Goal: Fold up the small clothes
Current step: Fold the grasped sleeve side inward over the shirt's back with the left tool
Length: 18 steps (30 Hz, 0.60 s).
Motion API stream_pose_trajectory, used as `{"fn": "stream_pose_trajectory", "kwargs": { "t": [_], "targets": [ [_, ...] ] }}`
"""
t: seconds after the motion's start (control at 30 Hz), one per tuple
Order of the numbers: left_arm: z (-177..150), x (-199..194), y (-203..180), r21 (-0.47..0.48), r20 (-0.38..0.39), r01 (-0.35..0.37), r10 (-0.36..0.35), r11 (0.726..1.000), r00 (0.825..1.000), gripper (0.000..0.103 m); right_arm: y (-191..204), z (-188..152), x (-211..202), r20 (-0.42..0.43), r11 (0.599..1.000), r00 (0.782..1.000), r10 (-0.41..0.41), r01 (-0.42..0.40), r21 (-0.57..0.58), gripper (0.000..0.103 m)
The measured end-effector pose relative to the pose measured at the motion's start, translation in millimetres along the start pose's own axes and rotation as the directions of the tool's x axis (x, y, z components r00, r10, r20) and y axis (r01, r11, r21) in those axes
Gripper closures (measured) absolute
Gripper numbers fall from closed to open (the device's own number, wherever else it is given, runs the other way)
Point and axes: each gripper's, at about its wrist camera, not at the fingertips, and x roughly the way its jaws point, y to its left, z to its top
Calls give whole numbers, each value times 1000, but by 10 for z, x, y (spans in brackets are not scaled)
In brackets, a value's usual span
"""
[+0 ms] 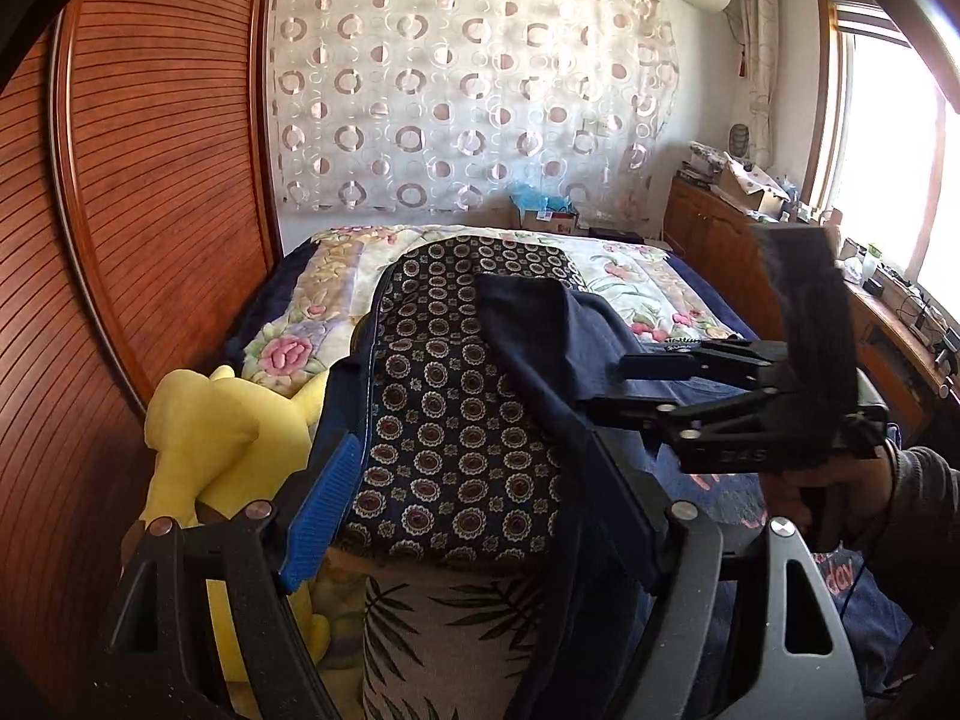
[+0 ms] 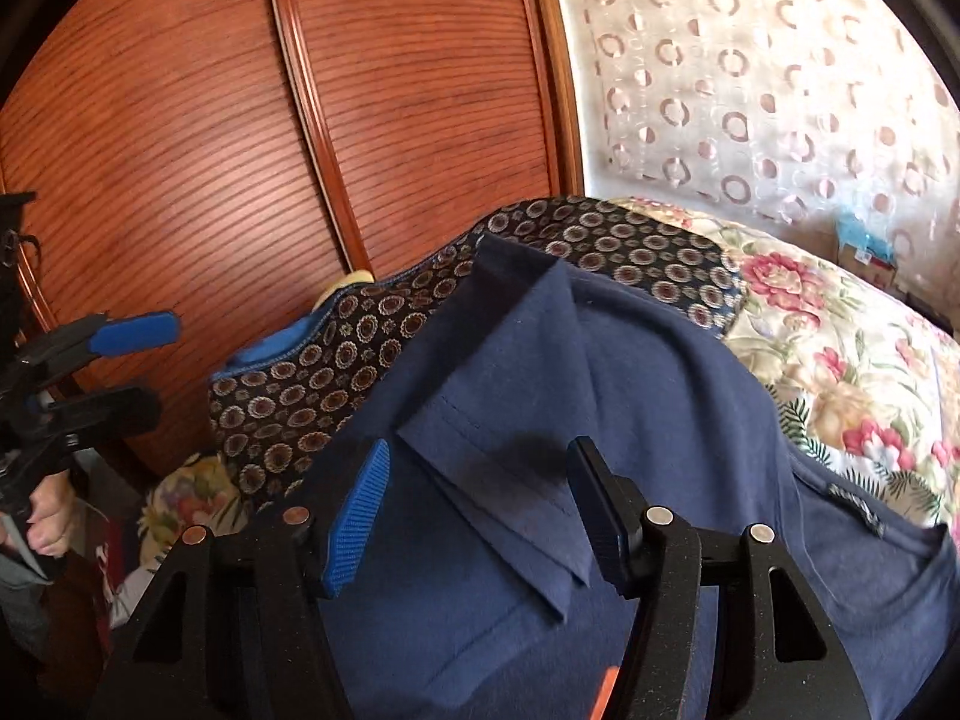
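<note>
Garment: my dark navy cotton T-shirt [image 2: 690, 396] lies draped over a navy cushion printed with small round medallions [image 1: 456, 396], which sits on the bed.
Sleeve: the shirt's short sleeve with its stitched hem [image 2: 510, 480] is folded across the body of the shirt, right in front of my right tool.
Right gripper: my right gripper [image 2: 480, 510], black with ribbed blue pads, stands parted just above the sleeve; the cloth lies between the fingers, but the pads do not press it, so nothing is gripped.
Left gripper: my left gripper [image 1: 480, 516] is spread wide, one blue pad at the cushion's left edge, the other finger against a hanging fold of the navy shirt; it clasps nothing.
Seen across: from the left wrist, the right tool [image 1: 720, 384] reaches in from the right over the shirt, with my hand [image 1: 852, 492] on its handle.
Bed: a floral quilt with pink roses [image 2: 840, 348] covers it beyond the cushion.
Beside the cushion: a yellow plush toy [image 1: 222, 438] lies at its left.
Behind: a reddish ribbed wooden wardrobe [image 2: 180, 120] and a sheer curtain with ring patterns [image 1: 468, 84].
</note>
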Motion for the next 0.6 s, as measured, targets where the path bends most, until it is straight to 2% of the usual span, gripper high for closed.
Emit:
{"fn": "stream_pose_trajectory", "kwargs": {
  "t": [0.07,0.1,0.13,0.17,0.2,0.33,0.43,0.47,0.5,0.6],
  "targets": [
    [-8,6,-9,0,-3,0,0,1000,1000,25,26,27,122,-29,999,999,-27,27,-19,60],
    [-14,9,-15,1,-4,0,0,1000,1000,25,-41,34,179,-48,999,998,-49,48,-23,64],
    [-17,7,-22,0,-5,0,0,1000,1000,25,-87,37,181,-58,998,997,-56,55,-21,76],
    [-12,17,-26,-1,-6,1,-1,1000,1000,25,-105,60,210,-52,998,997,-57,56,-18,88],
    [-13,23,-42,0,-8,4,-4,1000,1000,25,-144,81,203,-38,998,998,-55,55,-7,93],
    [-2,42,-111,12,-10,12,-12,1000,1000,25,-388,185,106,9,993,996,-90,89,75,93],
    [0,72,-205,25,-11,24,-24,999,1000,25,-566,215,79,18,981,988,-155,152,121,93],
    [3,87,-241,30,-13,27,-27,999,1000,25,-602,211,51,20,977,985,-169,165,137,85],
    [5,106,-278,36,-15,32,-31,999,999,25,-660,221,47,19,970,981,-192,187,155,80],
    [6,159,-392,47,-21,46,-45,998,999,25,-580,169,-136,37,968,980,-197,188,165,73]
  ]
}}
